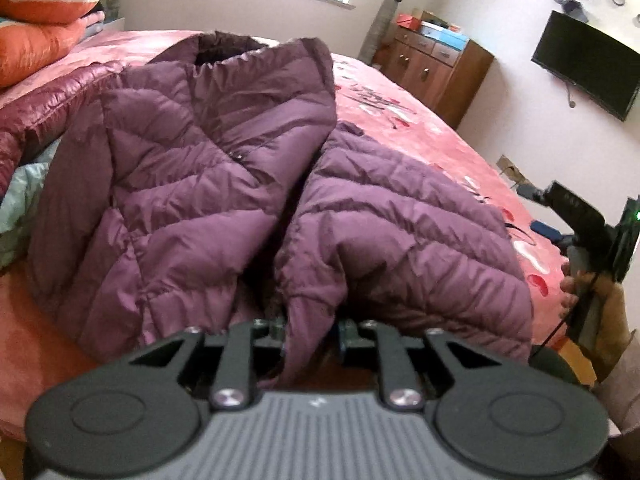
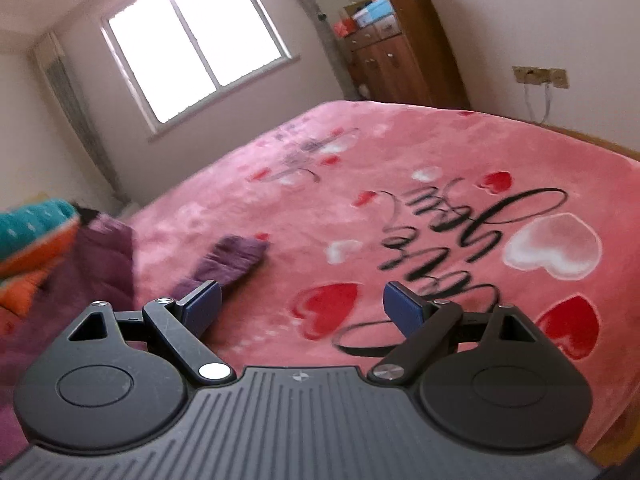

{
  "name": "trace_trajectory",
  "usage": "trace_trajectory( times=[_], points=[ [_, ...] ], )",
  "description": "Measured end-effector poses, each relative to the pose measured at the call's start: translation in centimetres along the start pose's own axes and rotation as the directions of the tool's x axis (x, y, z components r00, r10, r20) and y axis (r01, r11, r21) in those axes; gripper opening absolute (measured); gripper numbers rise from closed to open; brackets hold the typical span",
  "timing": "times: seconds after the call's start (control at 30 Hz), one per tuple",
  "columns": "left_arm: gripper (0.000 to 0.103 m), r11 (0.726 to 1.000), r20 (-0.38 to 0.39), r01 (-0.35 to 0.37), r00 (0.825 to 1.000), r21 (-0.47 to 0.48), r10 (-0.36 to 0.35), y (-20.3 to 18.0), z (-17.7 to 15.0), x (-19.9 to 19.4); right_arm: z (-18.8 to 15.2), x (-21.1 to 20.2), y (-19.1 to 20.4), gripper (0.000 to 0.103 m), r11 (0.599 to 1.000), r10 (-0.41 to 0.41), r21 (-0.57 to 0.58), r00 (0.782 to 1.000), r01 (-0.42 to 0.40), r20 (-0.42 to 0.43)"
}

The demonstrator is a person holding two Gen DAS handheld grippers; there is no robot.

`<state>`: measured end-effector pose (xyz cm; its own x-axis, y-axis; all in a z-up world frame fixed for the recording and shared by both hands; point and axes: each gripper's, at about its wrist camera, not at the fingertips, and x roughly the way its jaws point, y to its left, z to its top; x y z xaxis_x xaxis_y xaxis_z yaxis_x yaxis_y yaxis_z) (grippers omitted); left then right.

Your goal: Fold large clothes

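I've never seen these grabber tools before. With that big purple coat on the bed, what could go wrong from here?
The left gripper pinches only a narrow bit of the coat hem, so the slick, puffy fabric might slip out when lifted. The right gripper is open and holds nothing, hovering over the blanket; with one grip, the coat may sag and fold crooked. Its sleeve lies spread out and could drag.

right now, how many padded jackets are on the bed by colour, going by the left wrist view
purple jacket, its hem pinched in the left gripper: 1
dark red jacket, beside it at the left: 1
pale mint padded piece, mostly hidden, cannot tell if it is a jacket: 1
total: 3
The right gripper is open over the pink blanket.
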<state>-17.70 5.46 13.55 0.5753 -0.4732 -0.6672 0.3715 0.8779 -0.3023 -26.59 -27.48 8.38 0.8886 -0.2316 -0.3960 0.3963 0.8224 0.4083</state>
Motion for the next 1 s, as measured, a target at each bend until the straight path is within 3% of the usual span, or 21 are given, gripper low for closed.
trace_trajectory(
  times=[0.1, 0.2, 0.27, 0.47, 0.53, 0.67, 0.73, 0.77, 0.8, 0.87, 0.9, 1.0],
  points=[
    [0.039, 1.000, 0.015, 0.021, 1.000, 0.012, -0.021, 0.5, 0.2, -1.5, 0.3, -0.4, 2.0, 0.103, 0.995, 0.096, 0.011, 0.995, -0.095, -0.036],
    [0.043, 0.999, 0.038, 0.030, 0.999, 0.037, -0.031, 0.5, 0.0, -2.6, -0.3, 0.5, 4.8, 0.103, 0.979, 0.198, -0.023, 0.974, -0.202, -0.106],
    [0.048, 0.998, 0.053, 0.031, 0.998, 0.047, -0.034, 0.5, 0.0, -3.6, -1.2, 1.7, 7.0, 0.103, 0.970, 0.223, -0.061, 0.960, -0.236, -0.170],
    [0.055, 0.996, 0.086, 0.014, 0.996, 0.084, -0.022, 0.5, 0.1, -4.7, -3.0, 6.9, 10.5, 0.103, 0.975, 0.123, -0.146, 0.950, -0.170, -0.286],
    [0.058, 0.997, 0.094, 0.016, 0.995, 0.074, -0.023, 0.8, -0.1, -4.8, -3.1, 8.8, 10.1, 0.103, 0.984, 0.108, -0.100, 0.940, -0.148, -0.322],
    [0.064, 0.997, 0.110, 0.005, 0.994, 0.071, -0.013, 0.8, -0.8, -5.3, -3.4, 11.6, 8.7, 0.103, 0.984, 0.176, 0.072, 0.914, -0.161, -0.366],
    [0.066, 0.997, 0.114, 0.001, 0.993, 0.074, -0.010, 0.6, -1.0, -5.4, -3.7, 11.5, 8.6, 0.096, 0.983, 0.182, 0.079, 0.919, -0.165, -0.349],
    [0.066, 0.997, 0.116, -0.003, 0.993, 0.077, -0.006, 0.6, -1.0, -5.4, -3.8, 11.3, 8.7, 0.087, 0.983, 0.184, 0.075, 0.923, -0.168, -0.339],
    [0.067, 0.997, 0.118, -0.006, 0.993, 0.080, -0.003, 0.5, -1.0, -5.4, -3.8, 10.9, 8.8, 0.069, 0.981, 0.195, 0.077, 0.924, -0.180, -0.330],
    [0.067, 0.997, 0.120, -0.010, 0.993, 0.081, 0.000, 0.3, -1.1, -5.3, -3.8, 9.5, 8.8, 0.055, 0.973, 0.229, 0.098, 0.922, -0.209, -0.311],
    [0.068, 0.997, 0.120, -0.012, 0.993, 0.081, 0.002, 0.2, -1.1, -5.3, -3.6, 8.9, 9.1, 0.041, 0.971, 0.240, 0.092, 0.924, -0.222, -0.299],
    [0.070, 0.996, 0.127, -0.017, 0.992, 0.085, 0.006, -0.1, -1.1, -5.3, -3.7, 8.2, 10.1, 0.030, 0.963, 0.268, 0.058, 0.921, -0.262, -0.282]
  ],
)
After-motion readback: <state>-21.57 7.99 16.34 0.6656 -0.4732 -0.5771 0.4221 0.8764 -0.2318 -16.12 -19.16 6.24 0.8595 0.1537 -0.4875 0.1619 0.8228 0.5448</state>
